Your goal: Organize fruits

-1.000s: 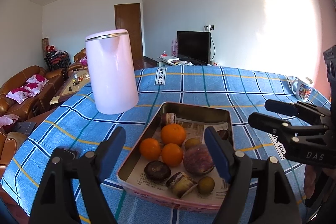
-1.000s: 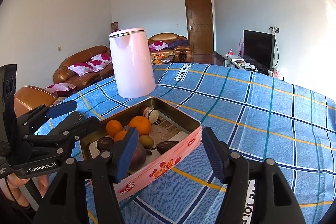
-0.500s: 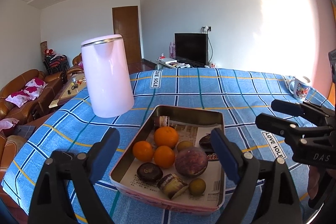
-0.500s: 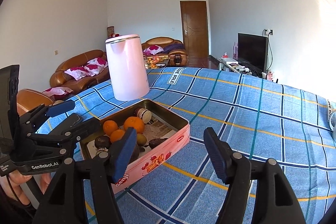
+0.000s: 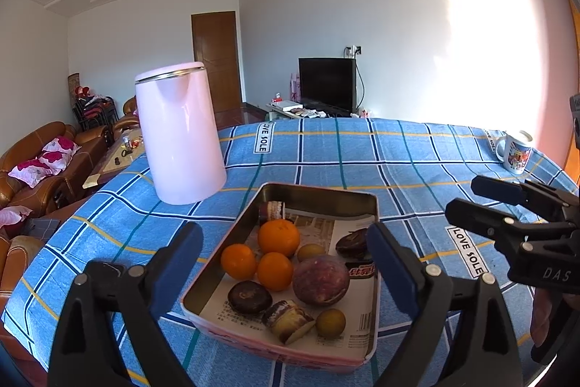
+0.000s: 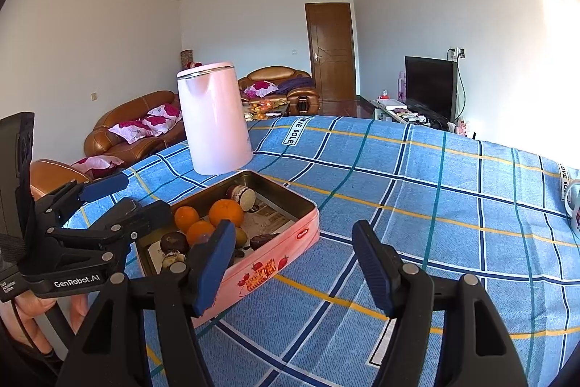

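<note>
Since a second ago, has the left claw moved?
Yes. The left claw has backed away and tilted up: the tin and kettle sit lower in its view, with more ceiling showing.

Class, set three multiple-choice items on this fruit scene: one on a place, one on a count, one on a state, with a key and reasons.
1. Where does the tall pale pink kettle stand?
A. inside the tin
B. on the blue checked tablecloth, beyond the tin
C. on the sofa

2. How many oranges lie in the rectangular pink metal tin?
A. one
B. three
C. five

3. How is the left gripper?
A. open, holding nothing
B. shut on an orange
C. shut on the kettle

Key: 1 B, its base rests on the cloth behind the tin's far corner. 2 B, three orange balls cluster together. 3 A, its blue fingers stand wide apart over the tin.
</note>
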A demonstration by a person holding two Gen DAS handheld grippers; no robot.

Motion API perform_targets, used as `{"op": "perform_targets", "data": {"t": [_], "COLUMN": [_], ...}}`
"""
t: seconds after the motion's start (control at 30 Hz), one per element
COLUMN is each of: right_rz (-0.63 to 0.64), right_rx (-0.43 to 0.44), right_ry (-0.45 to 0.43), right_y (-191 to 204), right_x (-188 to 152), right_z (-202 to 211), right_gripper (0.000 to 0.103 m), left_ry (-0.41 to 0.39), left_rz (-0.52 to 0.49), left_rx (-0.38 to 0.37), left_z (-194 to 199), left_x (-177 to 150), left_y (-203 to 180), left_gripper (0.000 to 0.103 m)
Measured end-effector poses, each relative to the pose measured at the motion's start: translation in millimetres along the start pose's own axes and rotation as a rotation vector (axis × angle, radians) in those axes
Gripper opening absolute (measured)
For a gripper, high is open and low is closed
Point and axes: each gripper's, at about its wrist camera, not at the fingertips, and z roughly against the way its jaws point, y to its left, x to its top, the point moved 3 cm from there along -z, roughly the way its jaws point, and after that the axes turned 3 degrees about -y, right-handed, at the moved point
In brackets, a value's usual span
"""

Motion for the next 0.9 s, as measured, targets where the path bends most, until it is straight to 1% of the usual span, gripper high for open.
{"op": "perform_targets", "data": {"t": [0.27,0.57,0.9], "right_rz": [-0.030,-0.040,-0.054], "right_rx": [-0.013,-0.037,-0.041], "right_ry": [-0.007,-0.036,-0.033], "right_y": [-12,-22,-28], "right_x": [-6,-4,-8], "right_z": [6,20,24], "right_gripper": [0.068,0.068,0.069], "left_ry": [-0.018,-0.051,-0.022], "left_rz": [-0.008,-0.001,-0.016], "left_rx": [0.005,-0.016,-0.002], "left_z": [4,12,5], "left_x": [3,8,5], "left_y": [-9,-18,-25], "left_gripper": [0.102,0.103,0.103]}}
